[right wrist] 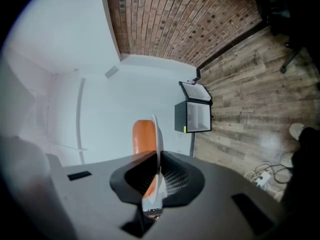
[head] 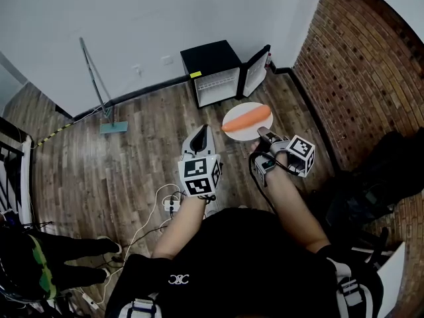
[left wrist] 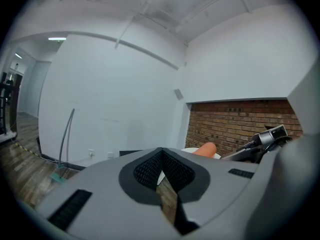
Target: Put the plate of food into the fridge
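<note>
A wooden floor (head: 119, 171) filled most of the head view, bounded by a white wall (head: 132, 25) at the back and a brick wall (head: 358, 58) on the right. A small black fridge (head: 209, 61) stood on the floor against the white wall, near the corner where the two walls met. Its door (head: 255, 71) was swung open towards the brick wall, and the white inside showed.

The white plate (head: 240, 134) was up in the air above the floor, in front of the open fridge but well apart from it and not inside. The right gripper (head: 263, 135) pinched the plate's near rim, with its jaws pressed on the thin edge from both sides. In the right gripper view the plate ran edge-on out from between the jaws.

The left gripper (head: 201, 132) hung just beside the plate on its left without touching it. Its jaws were pressed together with nothing between them.

A long piece of orange food (head: 247, 119) lay across the plate.

A long-handled mop (head: 99, 91) leaned against the white wall, left of the fridge. White cables (head: 156, 207) lay on the floor near the person's feet.
</note>
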A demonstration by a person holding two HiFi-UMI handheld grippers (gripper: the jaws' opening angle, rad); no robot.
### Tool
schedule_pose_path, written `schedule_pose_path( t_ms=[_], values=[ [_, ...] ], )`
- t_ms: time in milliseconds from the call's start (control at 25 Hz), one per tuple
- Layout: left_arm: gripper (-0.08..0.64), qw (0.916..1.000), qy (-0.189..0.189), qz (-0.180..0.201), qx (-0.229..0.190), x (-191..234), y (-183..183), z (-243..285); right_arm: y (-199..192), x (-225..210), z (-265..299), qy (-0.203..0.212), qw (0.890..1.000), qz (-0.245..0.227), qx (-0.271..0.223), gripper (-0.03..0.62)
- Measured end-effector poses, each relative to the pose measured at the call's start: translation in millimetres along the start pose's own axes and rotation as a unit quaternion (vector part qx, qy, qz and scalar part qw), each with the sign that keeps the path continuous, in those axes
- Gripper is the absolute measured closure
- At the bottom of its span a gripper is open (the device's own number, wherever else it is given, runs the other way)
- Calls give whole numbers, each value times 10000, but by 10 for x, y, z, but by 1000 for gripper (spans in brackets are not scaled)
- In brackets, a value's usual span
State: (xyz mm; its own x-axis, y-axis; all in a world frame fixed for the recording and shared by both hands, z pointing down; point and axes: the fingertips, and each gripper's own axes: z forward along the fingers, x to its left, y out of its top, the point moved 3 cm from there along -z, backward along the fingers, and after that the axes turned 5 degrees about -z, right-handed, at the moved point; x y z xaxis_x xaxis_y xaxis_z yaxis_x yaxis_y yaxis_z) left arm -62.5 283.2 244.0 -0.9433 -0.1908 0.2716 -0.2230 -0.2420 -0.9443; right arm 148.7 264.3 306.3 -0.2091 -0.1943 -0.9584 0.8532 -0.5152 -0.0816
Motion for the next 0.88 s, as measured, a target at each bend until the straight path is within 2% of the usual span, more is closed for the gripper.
schedule_pose_path(
  t_ms=[360, 560, 880],
  values=[
    [560, 9997, -200, -100, -112, 388, -1, -300, -267, 29, 38, -8, 9997, 111, -205, 561],
    [561, 9996, -210, -188, 9, 531, -61, -300, -328, 53, 30, -99, 9997, 18, -231, 561],
    [561, 9995, -143, -235, 130, 629, -58, -87, -277, 133, 237, 56, 9999, 10, -144, 558]
  ],
)
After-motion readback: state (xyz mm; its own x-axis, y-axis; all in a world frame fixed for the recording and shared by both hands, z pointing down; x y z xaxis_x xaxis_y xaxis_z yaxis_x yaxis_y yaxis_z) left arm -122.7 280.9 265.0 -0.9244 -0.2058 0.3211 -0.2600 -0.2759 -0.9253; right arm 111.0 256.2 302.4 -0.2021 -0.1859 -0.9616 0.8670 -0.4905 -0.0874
